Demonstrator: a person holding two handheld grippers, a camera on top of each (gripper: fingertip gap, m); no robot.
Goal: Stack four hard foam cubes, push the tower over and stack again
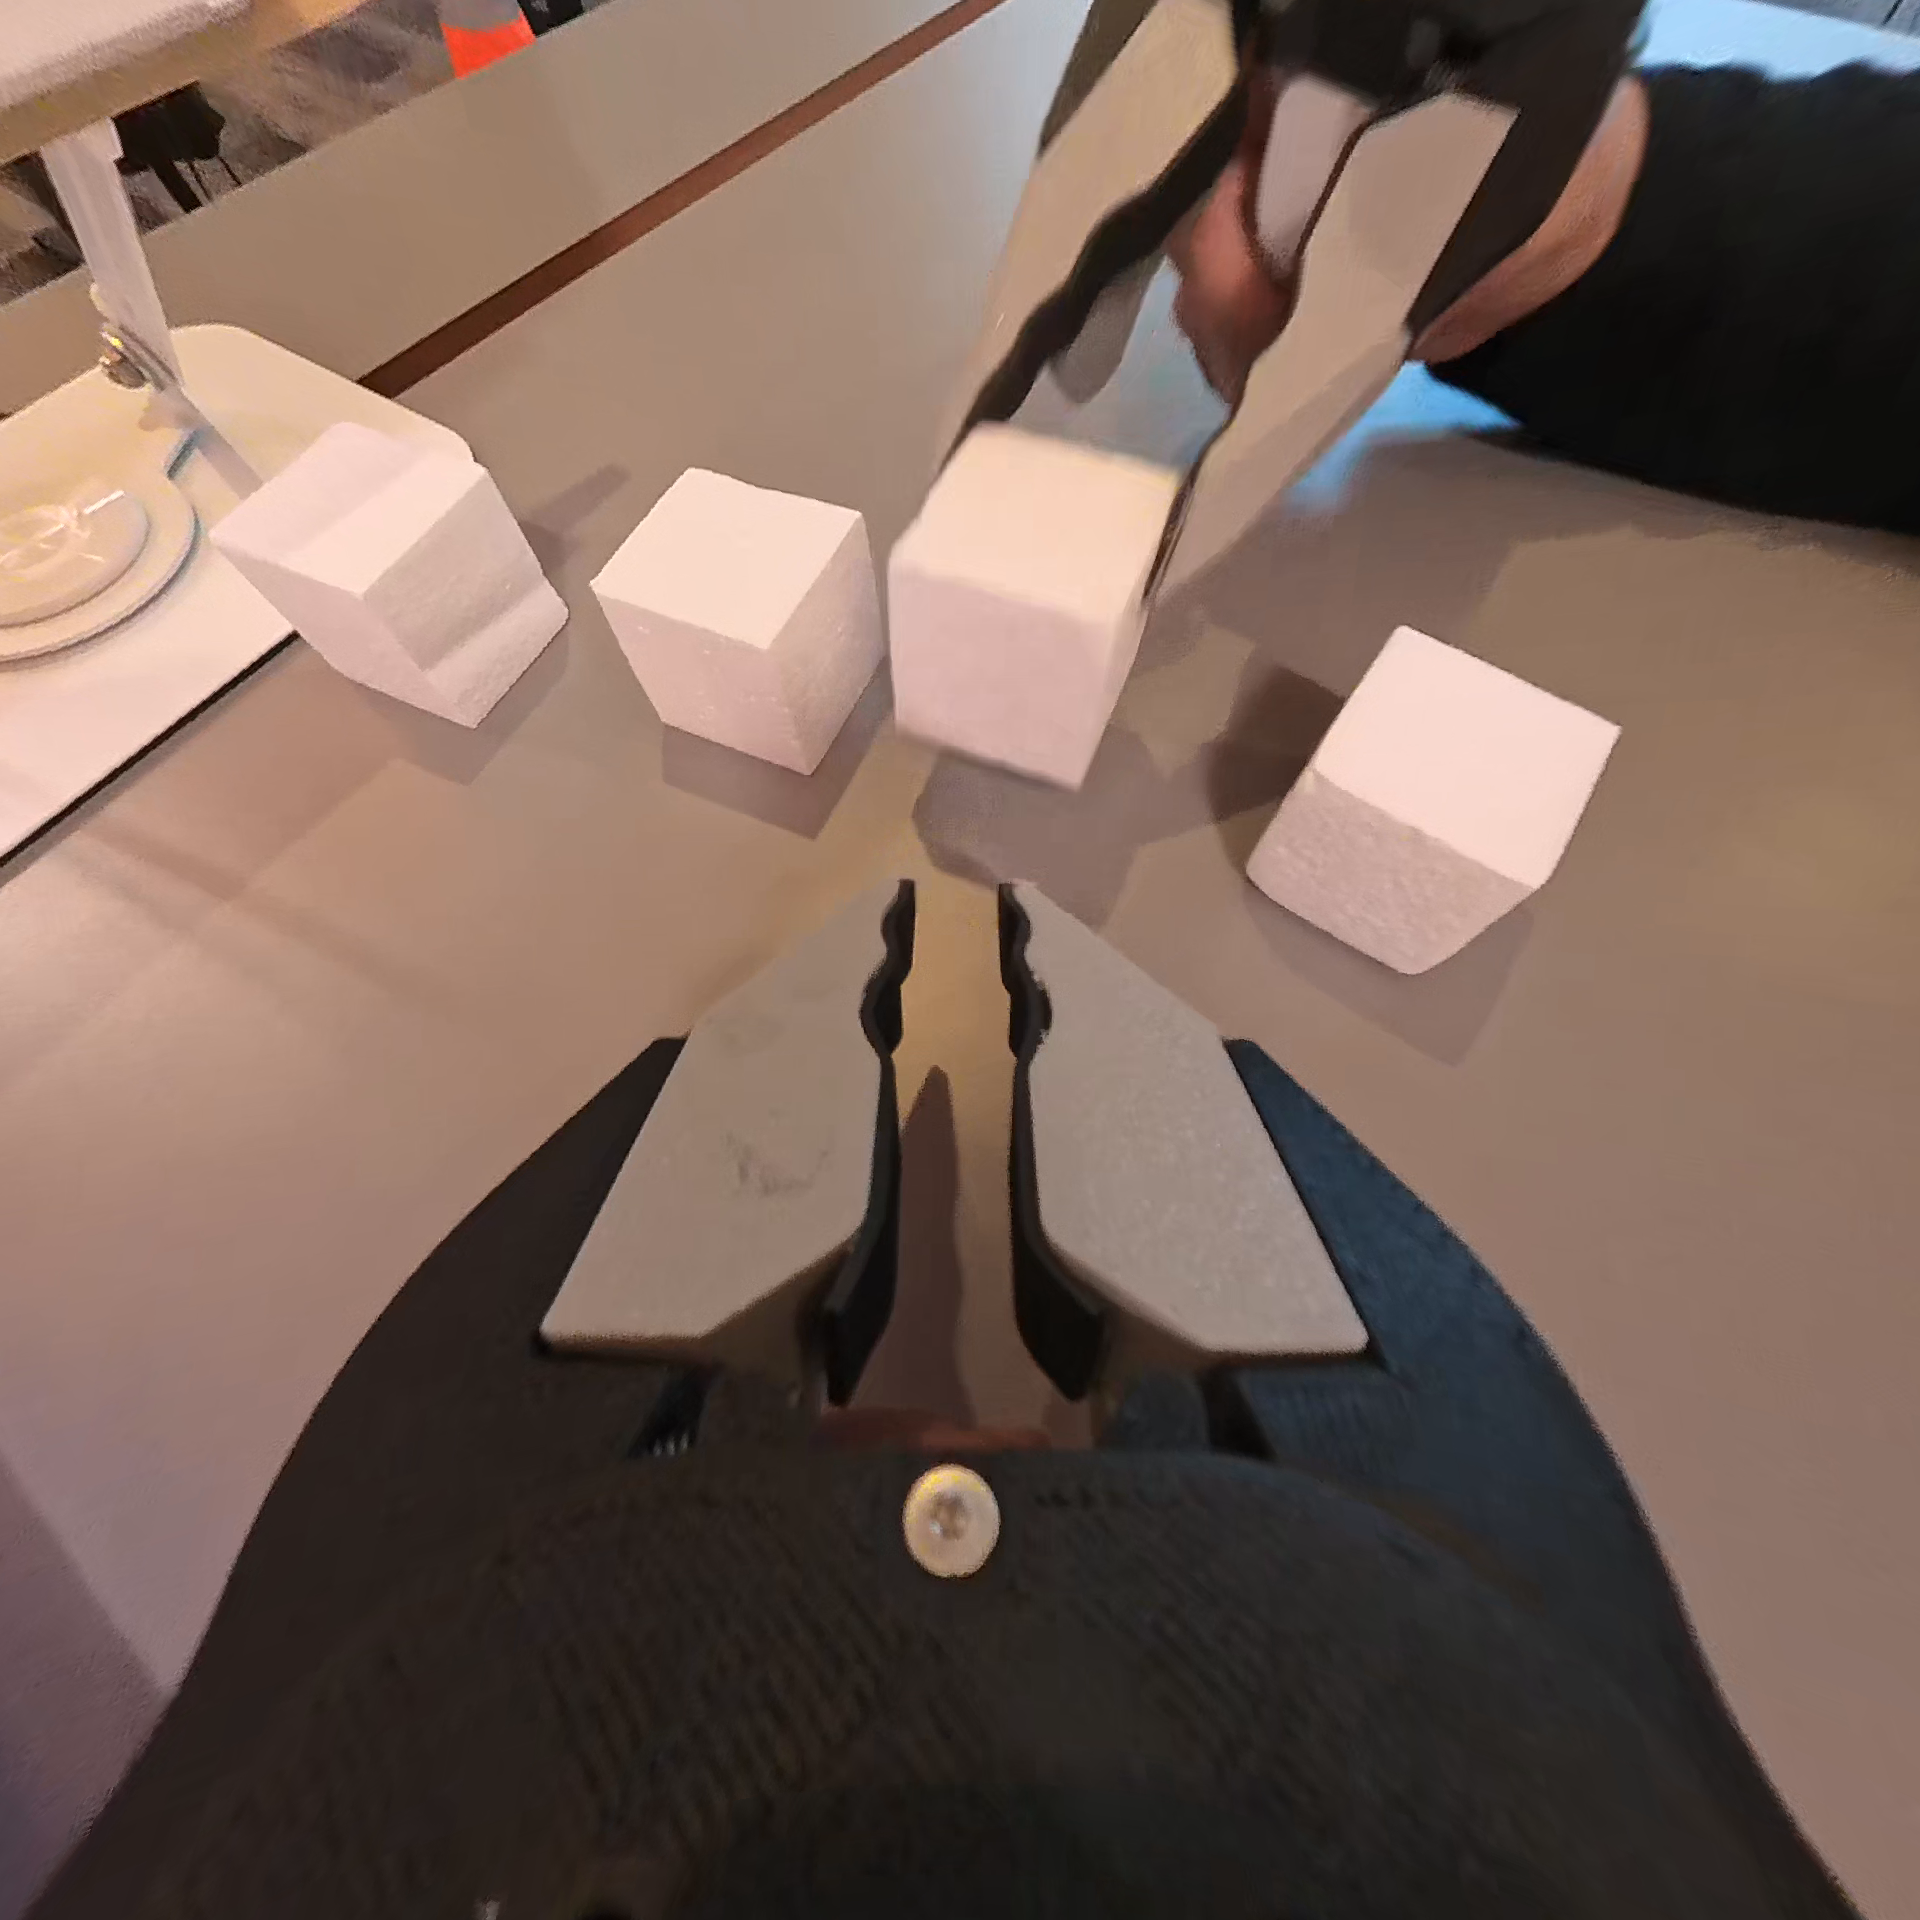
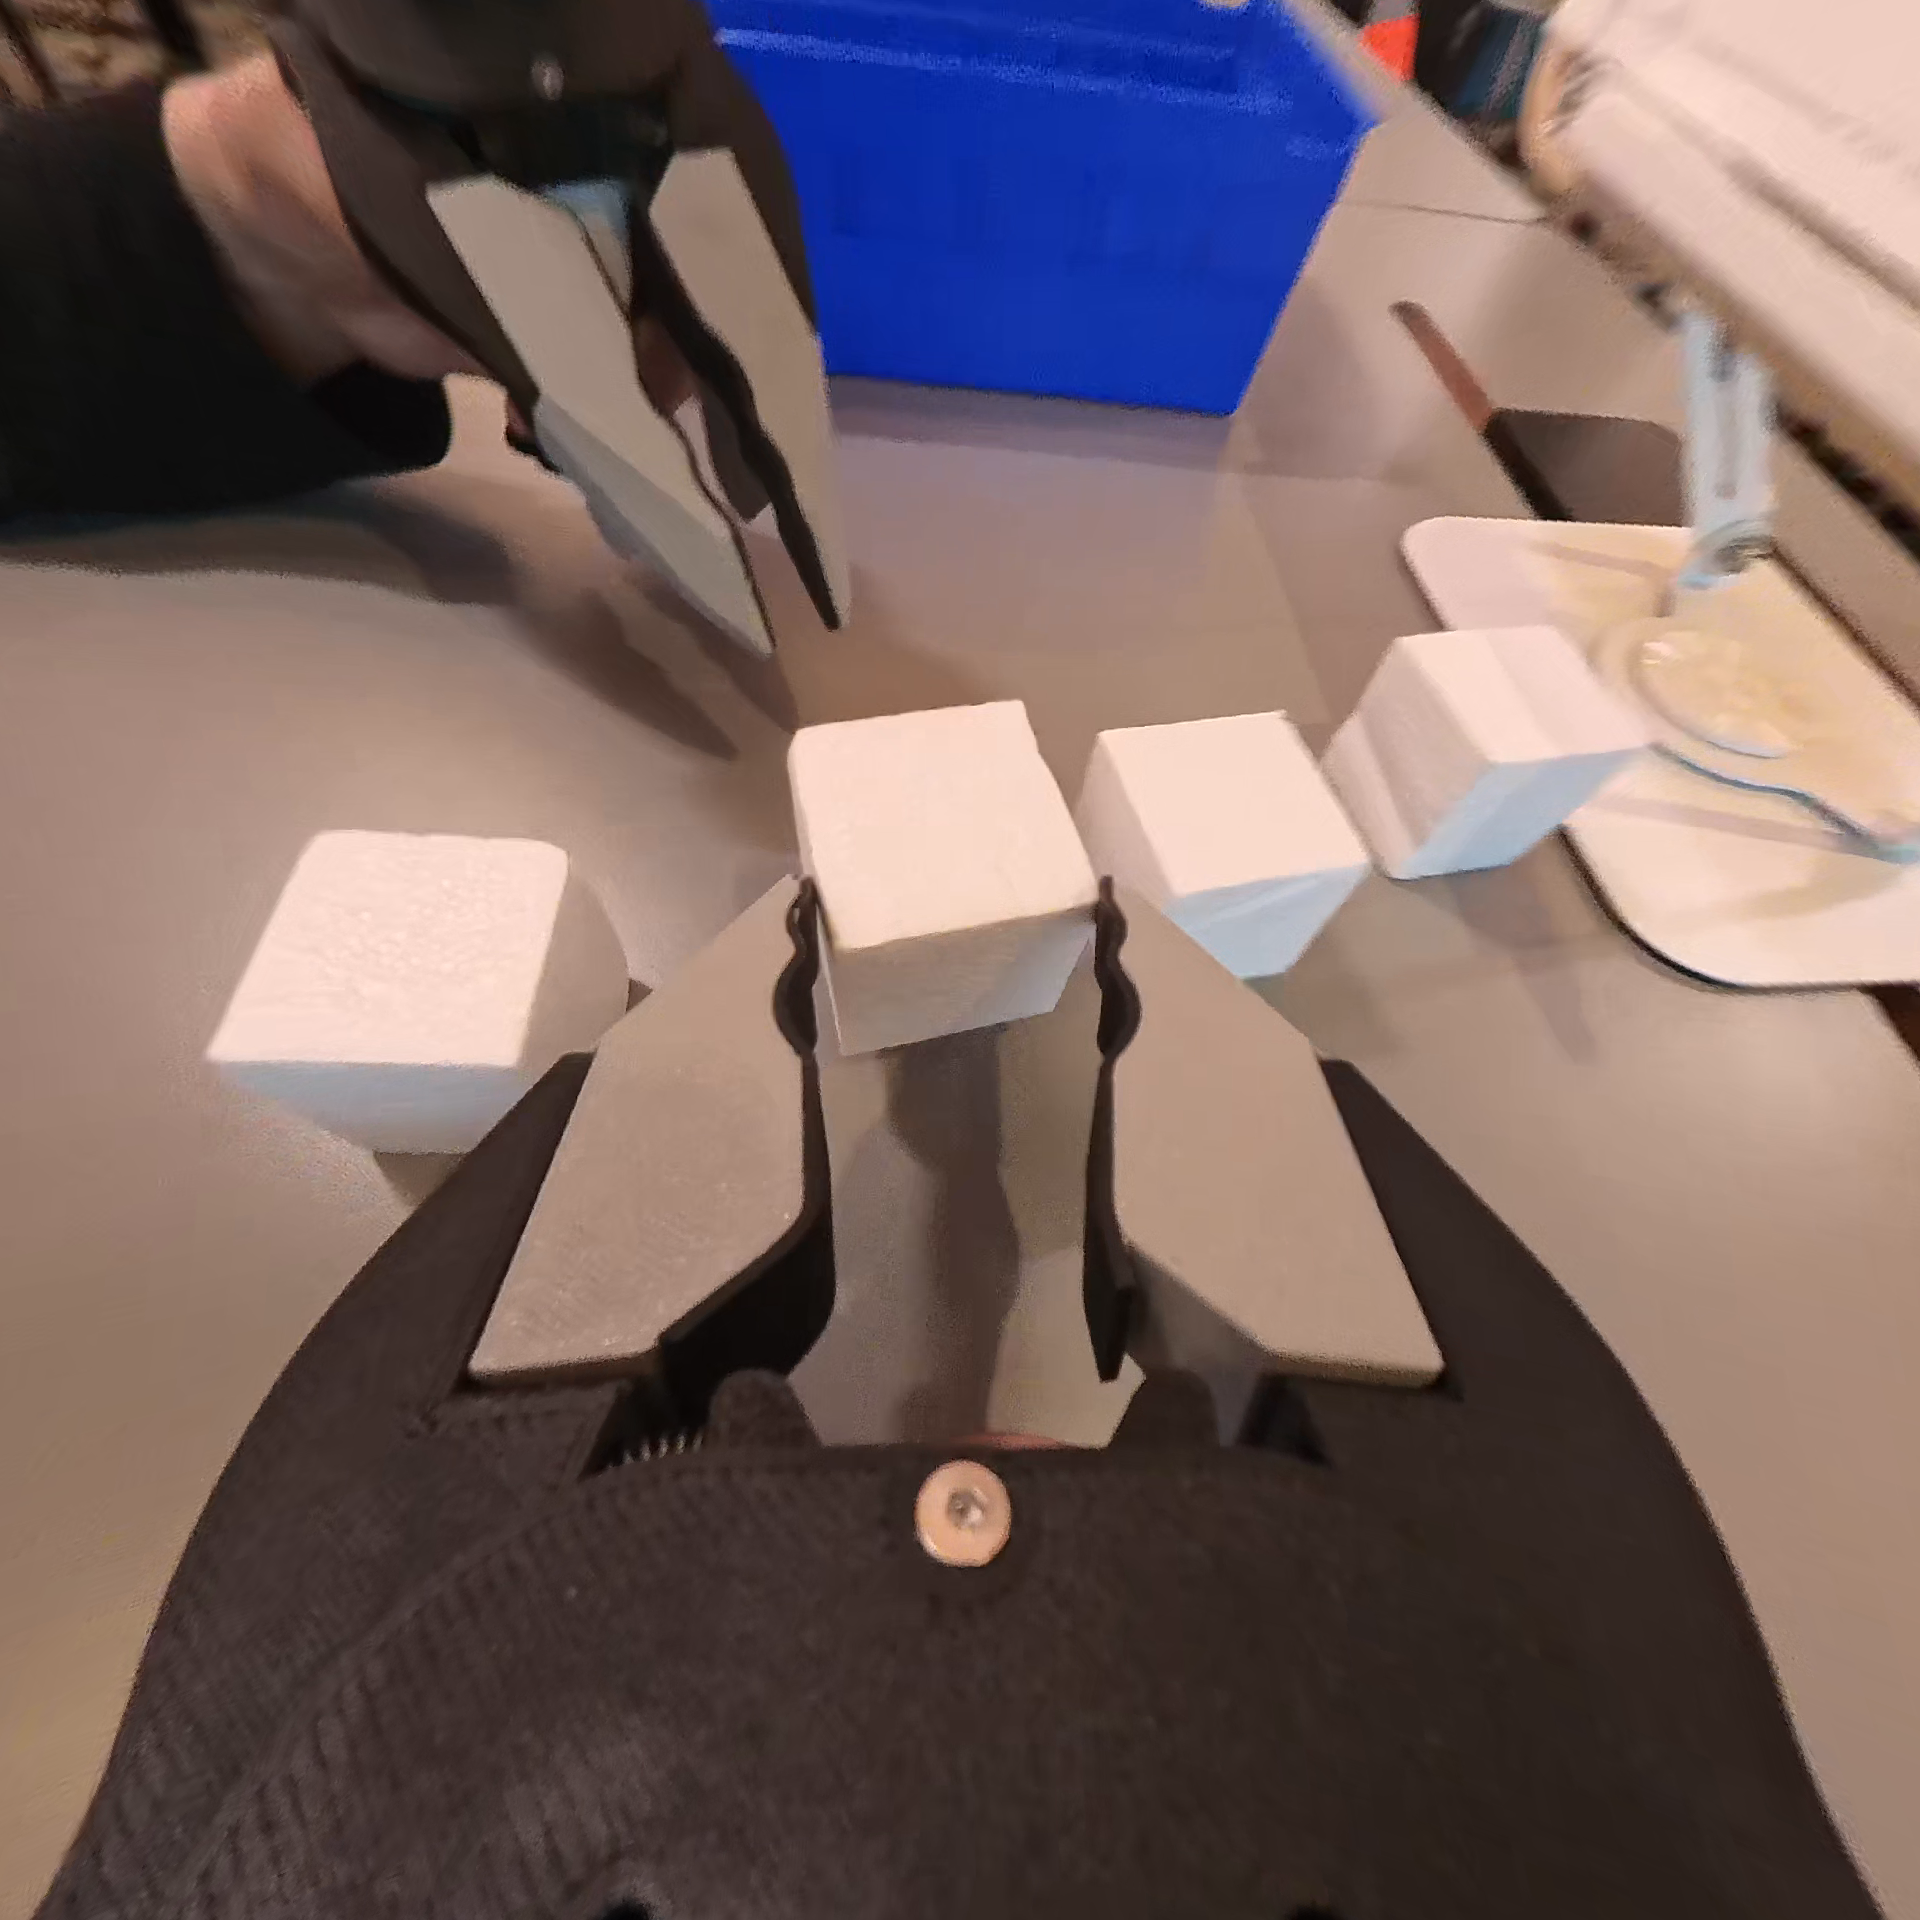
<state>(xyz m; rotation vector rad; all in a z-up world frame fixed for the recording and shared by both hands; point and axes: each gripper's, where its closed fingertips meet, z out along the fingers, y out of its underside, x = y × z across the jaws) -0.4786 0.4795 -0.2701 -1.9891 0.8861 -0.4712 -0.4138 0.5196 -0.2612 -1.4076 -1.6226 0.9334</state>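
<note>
Four white foam cubes are on or over a grey table (image 1: 416,1039). My right gripper (image 2: 951,894) is shut on one cube (image 2: 935,831) and holds it slightly tilted a little above the table; in the left wrist view this cube (image 1: 1018,603) hangs under the right gripper (image 1: 1070,478) with its shadow below. Three cubes rest on the table: a notched one far left (image 1: 395,571) (image 2: 1475,748), one beside it (image 1: 748,613) (image 2: 1216,821), and one to the right (image 1: 1434,800) (image 2: 405,956). My left gripper (image 1: 956,894) (image 2: 800,613) is shut and empty, short of the row.
A white stand base with a clear post (image 1: 104,582) (image 2: 1683,831) sits beside the notched cube, which touches its edge. A blue bin (image 2: 1039,208) stands at the back. A person's black sleeve (image 1: 1766,312) lies on the table behind the right gripper. My hands' fingertips stand some 9 cm from each other.
</note>
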